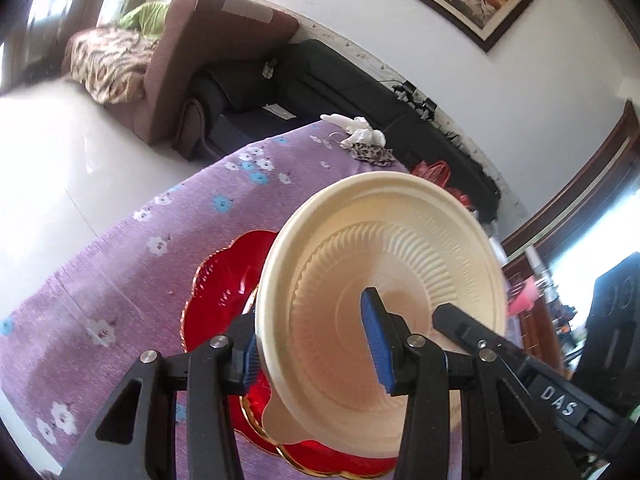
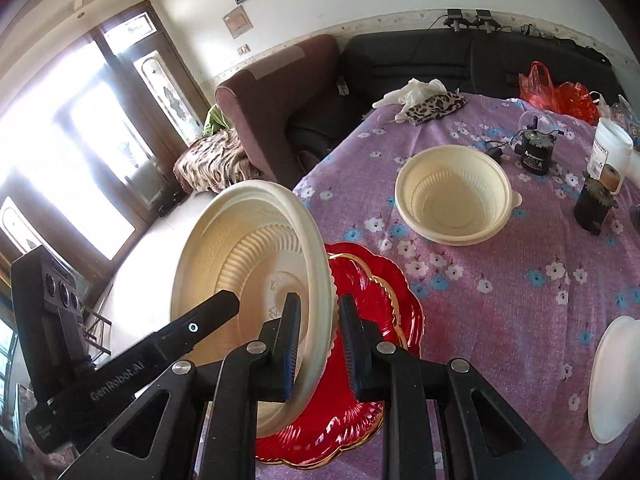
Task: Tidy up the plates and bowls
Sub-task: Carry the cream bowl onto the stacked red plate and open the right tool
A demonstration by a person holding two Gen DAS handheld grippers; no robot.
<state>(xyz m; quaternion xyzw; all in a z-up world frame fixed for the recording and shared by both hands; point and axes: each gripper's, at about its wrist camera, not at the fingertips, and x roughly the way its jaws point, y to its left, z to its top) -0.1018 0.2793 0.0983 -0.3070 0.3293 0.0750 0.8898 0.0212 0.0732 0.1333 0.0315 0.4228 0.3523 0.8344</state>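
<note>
A cream ribbed bowl [image 1: 400, 264] is held tilted above a stack of red scalloped plates [image 1: 224, 280] on the purple flowered cloth. My left gripper [image 1: 312, 352] straddles the bowl's rim, one finger inside and one outside, the gap wide. My right gripper [image 2: 320, 340] straddles the opposite side of the same bowl [image 2: 248, 256], its jaws close around the rim. The red plates [image 2: 360, 400] lie under it. A second cream bowl [image 2: 452, 194] stands upright further back. A white plate [image 2: 616, 376] lies at the right edge.
At the table's far side lie a white glove [image 2: 412, 90], a leopard pouch [image 2: 436, 106], a black device [image 2: 536, 152], a white jar [image 2: 610, 148] and a dark jar [image 2: 592, 204]. Sofas [image 2: 276, 100] stand behind. The table edge [image 1: 132, 216] drops to the floor at left.
</note>
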